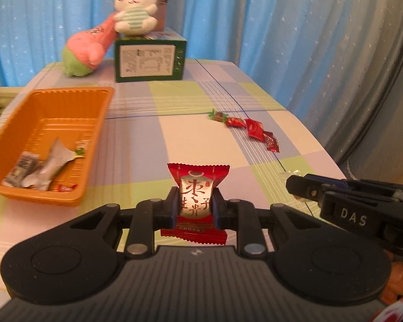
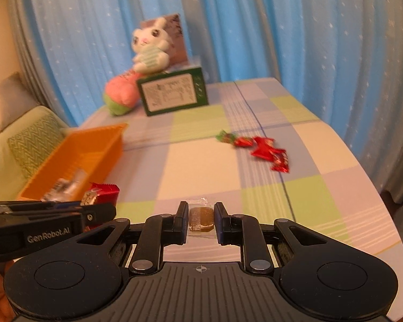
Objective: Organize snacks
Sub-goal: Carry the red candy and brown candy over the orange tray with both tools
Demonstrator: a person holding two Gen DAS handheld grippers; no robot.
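Both grippers closed on sweets right of the tray (image 1: 47, 145): left gripper (image 1: 194, 206) clamps a red packet (image 1: 197, 187), right gripper (image 2: 201, 218) a clear-wrapped candy (image 2: 200, 218); several wrappers (image 1: 44, 167) already in tray, red candies (image 1: 251, 128) remain beyond.

Left gripper (image 1: 194, 205), seen from its own wrist camera, points forward and downward, its two black fingers drawn close together and clamped on a red packet (image 1: 195, 201) that stands upright between the pads. Right gripper (image 2: 201, 220) points likewise, its jaws narrowed on a small clear-wrapped brown sweet (image 2: 201, 219). Each gripper appears side-on at the edge of the other's view, the two held side by side. Part of a hand (image 1: 397, 281) shows behind the right gripper's body.
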